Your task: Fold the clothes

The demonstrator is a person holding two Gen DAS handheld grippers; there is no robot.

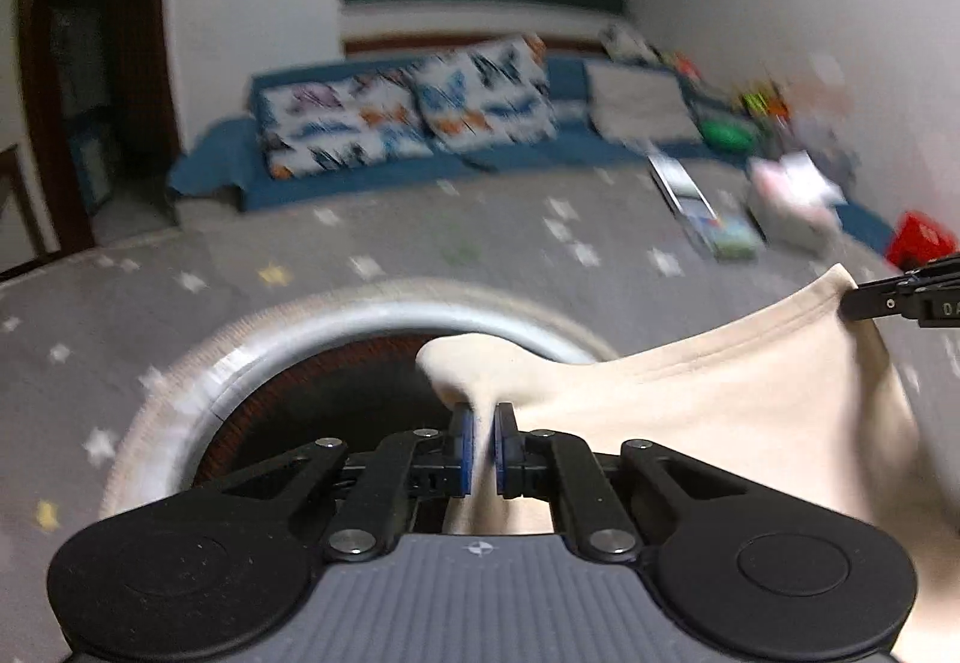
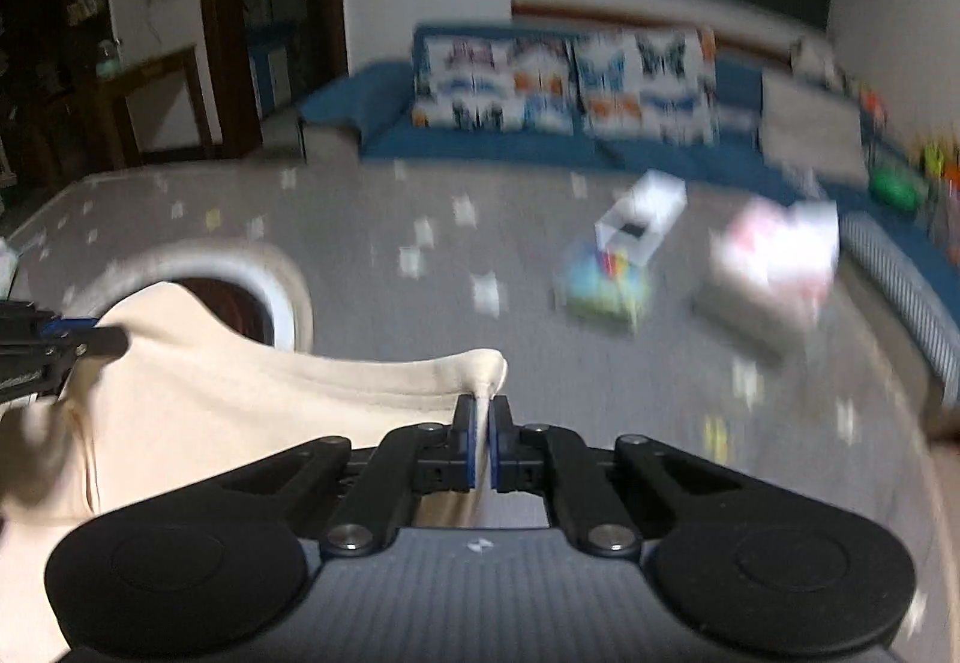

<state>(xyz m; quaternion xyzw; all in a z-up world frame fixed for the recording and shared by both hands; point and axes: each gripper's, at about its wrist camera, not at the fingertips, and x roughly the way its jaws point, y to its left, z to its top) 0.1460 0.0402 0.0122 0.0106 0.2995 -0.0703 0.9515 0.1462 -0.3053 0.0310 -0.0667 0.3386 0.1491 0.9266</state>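
A cream garment [image 1: 690,411] hangs stretched between both grippers above a grey star-patterned mat [image 1: 360,243]. My left gripper [image 1: 483,417] is shut on one corner of the cloth, which bunches up between the blue pads. My right gripper [image 2: 483,408] is shut on the other corner of the cream garment [image 2: 240,399]. In the left wrist view the right gripper [image 1: 864,300] shows at the right edge, pinching the cloth's hem. The left gripper [image 2: 102,342] appears at the left edge of the right wrist view. Both views are motion-blurred.
A round basin with a pale rim [image 1: 360,315] sits on the mat under the cloth's left end. A blue sofa [image 1: 420,147] with patterned cushions lines the far wall. Boxes and toys [image 2: 630,255] lie on the mat at the right, beside a red box [image 1: 918,237].
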